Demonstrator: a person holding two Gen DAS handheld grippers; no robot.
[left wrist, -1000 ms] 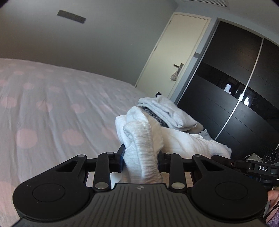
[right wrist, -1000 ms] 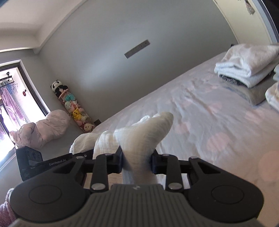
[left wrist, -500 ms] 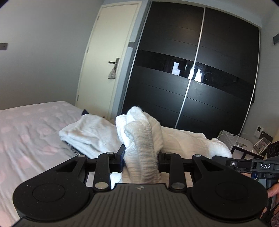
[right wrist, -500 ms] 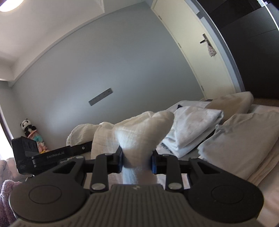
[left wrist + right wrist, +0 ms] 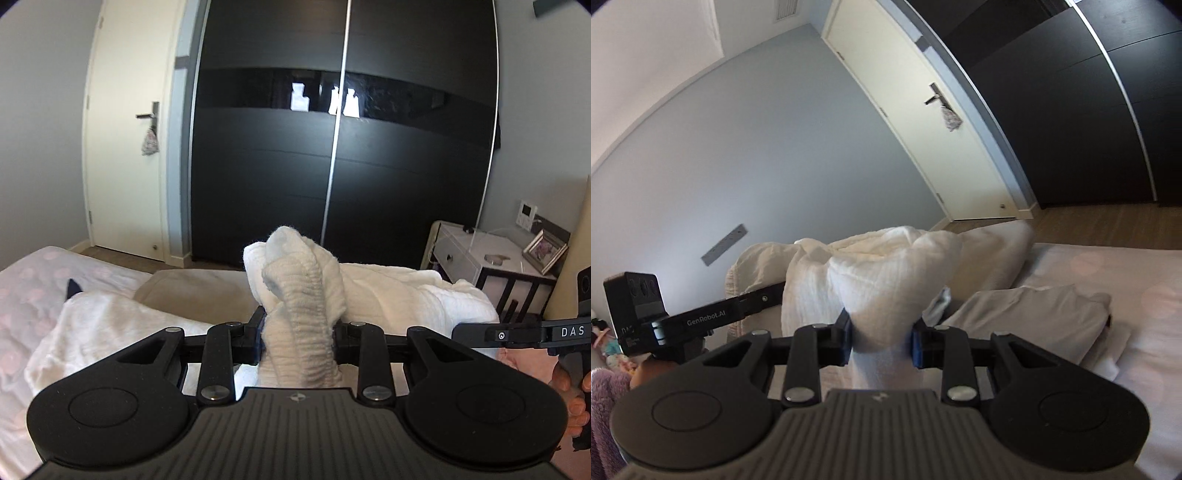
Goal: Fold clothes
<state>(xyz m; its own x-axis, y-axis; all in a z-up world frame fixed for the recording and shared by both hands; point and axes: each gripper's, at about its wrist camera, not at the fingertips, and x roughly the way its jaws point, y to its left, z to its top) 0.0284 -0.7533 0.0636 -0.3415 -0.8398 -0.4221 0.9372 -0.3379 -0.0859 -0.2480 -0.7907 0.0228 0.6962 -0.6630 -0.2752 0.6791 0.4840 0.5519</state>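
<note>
My left gripper (image 5: 297, 332) is shut on a bunched white garment (image 5: 301, 291), which stretches to the right as a white fold (image 5: 413, 295) toward the other gripper. My right gripper (image 5: 881, 341) is shut on the same white garment (image 5: 894, 269), bunched thick between its jaws and running left toward the left gripper's body (image 5: 701, 317). The garment is held up in the air over the bed. A stack of folded clothes, beige (image 5: 1034, 317) and white (image 5: 110, 314), lies on the bed below and beyond it.
The bed (image 5: 26, 280) has a pale sheet with pink dots. A black sliding wardrobe (image 5: 343, 147) and a cream door (image 5: 125, 147) stand ahead. A white nightstand (image 5: 480, 254) with a picture frame stands at the right. Wood floor (image 5: 1089, 225) lies past the bed.
Both grippers have swung round with the garment, from facing the bed and grey wall toward the wardrobe and door. The folded stack now lies closer below them. Both grips are unchanged.
</note>
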